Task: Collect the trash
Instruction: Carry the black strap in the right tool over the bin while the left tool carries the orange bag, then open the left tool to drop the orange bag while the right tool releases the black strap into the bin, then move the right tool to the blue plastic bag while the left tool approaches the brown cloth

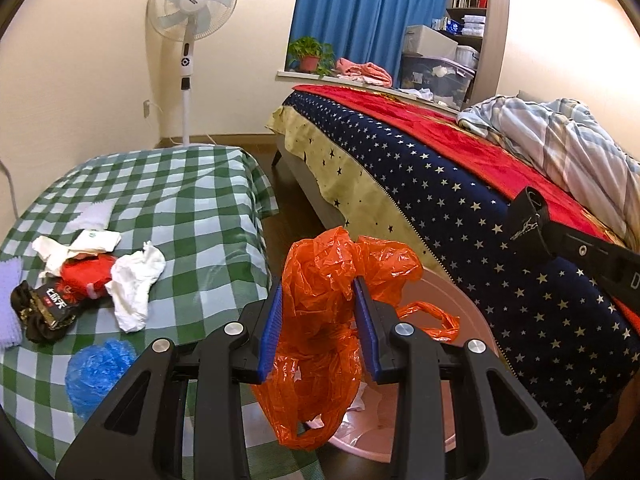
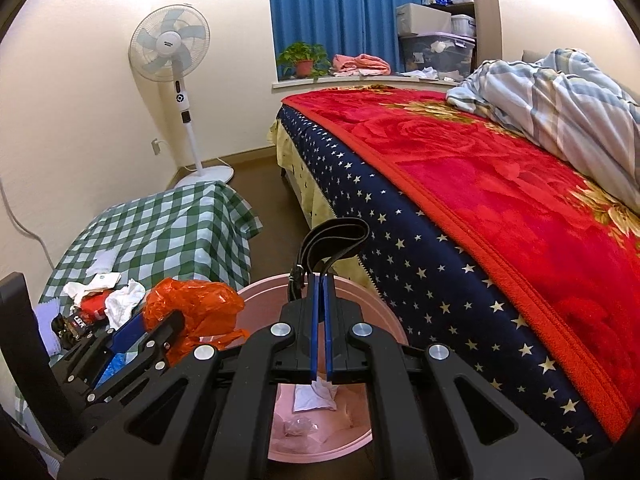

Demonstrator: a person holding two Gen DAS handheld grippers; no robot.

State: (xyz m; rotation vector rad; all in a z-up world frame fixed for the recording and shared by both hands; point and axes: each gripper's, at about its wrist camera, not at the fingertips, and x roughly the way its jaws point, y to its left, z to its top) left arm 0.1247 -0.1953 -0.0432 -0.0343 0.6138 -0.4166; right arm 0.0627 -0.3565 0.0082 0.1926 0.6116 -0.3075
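1. The left gripper (image 1: 320, 320) had its blue-padded fingers (image 1: 270, 330) clenched on a crumpled orange plastic bag (image 1: 320, 280), which bulged above the fingertips and hung in a loose sheet below them.
2. Under and just beyond those fingers sat a round pink plastic bin (image 1: 452, 304) on the floor, between the checked-cloth bench (image 1: 192, 200) and the star-patterned side of the bed (image 1: 460, 200). Scraps of white paper already lay inside it.
3. The right gripper (image 2: 320, 292) had its fingers pressed flat together on a black leather belt (image 2: 336, 236), whose loop stood up past the fingertips, above the far rim of the bin.
4. My reading: the step in hand was dropping the bag into the bin. To do it well, the left fingers should be carried fully over the bin's mouth before letting go, since the bag's tail hung near the rim closest to the bench and light film could catch or drape outside.
5. A low release would probably help, because crumpled film springs open and drifts.
6. More litter waited on the bench to the left of the left fingers: white crumpled tissues (image 1: 134, 284), a red wrapper (image 1: 86, 276), a dark snack packet (image 1: 52, 308) and a blue plastic wad (image 1: 98, 372).
7. Whether the belt counted as trash could not be told.
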